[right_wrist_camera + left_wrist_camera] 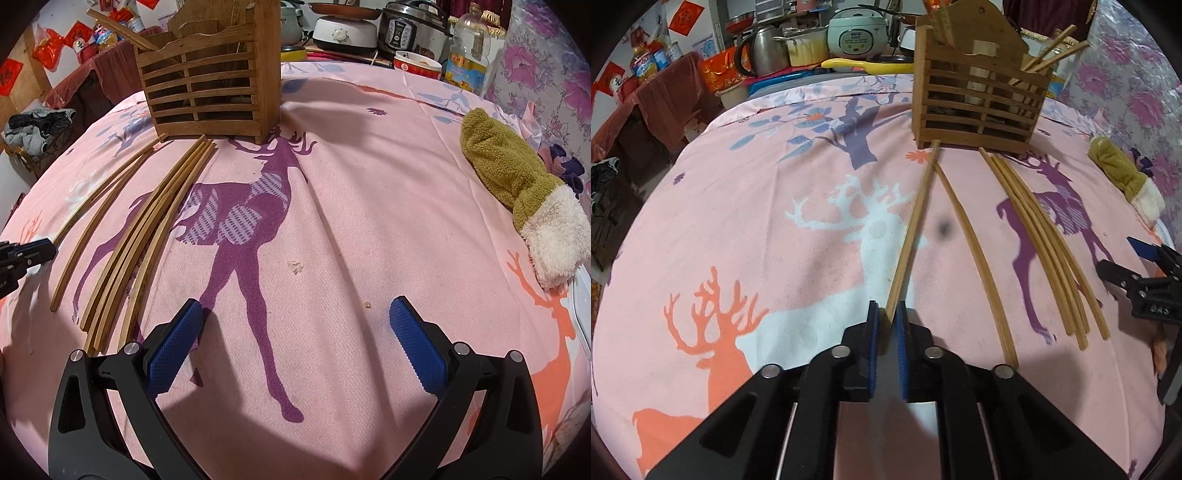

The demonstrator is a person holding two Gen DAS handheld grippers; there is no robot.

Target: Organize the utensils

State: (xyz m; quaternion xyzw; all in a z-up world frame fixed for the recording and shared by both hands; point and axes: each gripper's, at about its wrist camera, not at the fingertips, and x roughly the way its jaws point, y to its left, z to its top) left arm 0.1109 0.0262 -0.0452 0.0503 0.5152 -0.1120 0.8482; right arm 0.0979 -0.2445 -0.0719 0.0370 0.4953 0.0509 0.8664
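My left tongs (pixel 886 317) are clamped tight on the near end of one chopstick (pixel 912 229), whose far tip reaches toward the wooden holder (pixel 979 107) standing on the pink deer-print tabletop (pixel 775 240). A second single chopstick (pixel 979 266) lies just beside it, and a bundle of chopsticks (pixel 147 236) lies further right. My right tongs (pixel 295 325) gape wide over bare cloth, holding nothing. A green mitten (pixel 509 177) lies well apart.

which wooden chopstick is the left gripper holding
The leftmost wooden chopstick, its near end pinched in the left gripper. The other loose chopsticks lie ungripped on the cloth to its right.
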